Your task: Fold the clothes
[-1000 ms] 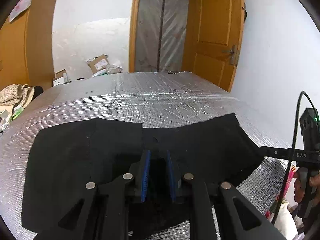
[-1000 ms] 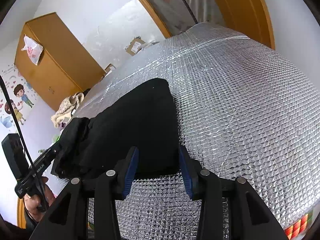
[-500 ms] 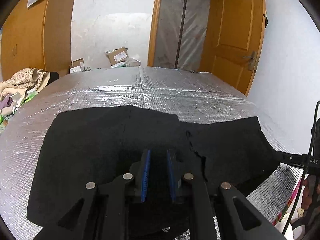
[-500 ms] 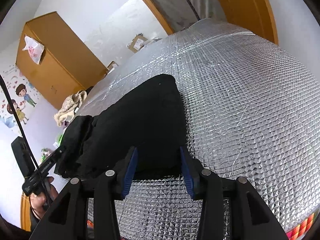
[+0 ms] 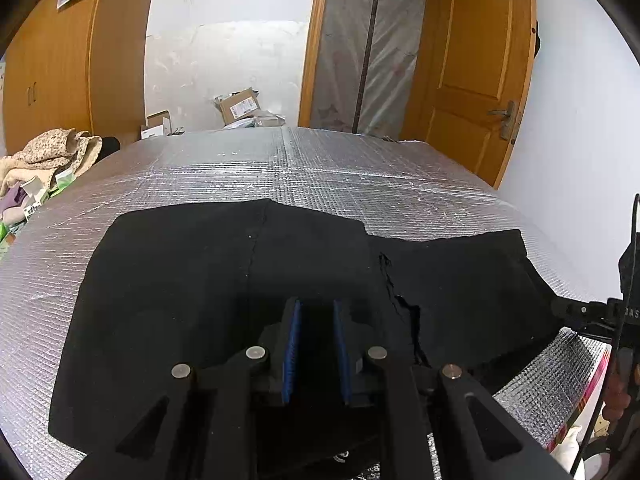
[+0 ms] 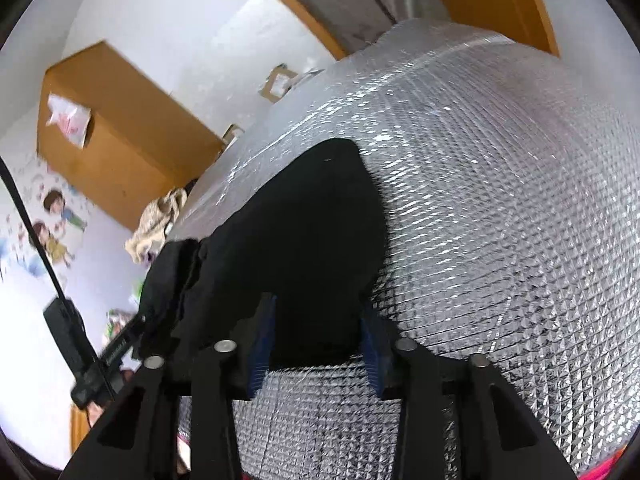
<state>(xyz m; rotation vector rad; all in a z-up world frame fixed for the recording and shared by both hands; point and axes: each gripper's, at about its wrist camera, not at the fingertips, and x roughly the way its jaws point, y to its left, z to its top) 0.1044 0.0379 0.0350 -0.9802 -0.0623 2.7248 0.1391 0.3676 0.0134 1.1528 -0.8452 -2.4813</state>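
We are taking hold for a fold. Our left gripper (image 5: 316, 344) pinches the black garment (image 5: 224, 280), its fingers nearly closed on cloth. Our right gripper (image 6: 316, 344) is closing, the garment's near edge between its fingers, not yet pressed. Next, both must lift together.

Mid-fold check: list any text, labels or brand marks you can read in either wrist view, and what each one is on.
"AS": white letters, cut off at the frame edge, on the right-hand tool's black body.
White print on the left-hand tool's black body: blurred, unreadable.
Shipping label on the brown cardboard box: too small to read.
Print on the white plastic bag on the wooden wardrobe: blurred, unreadable.
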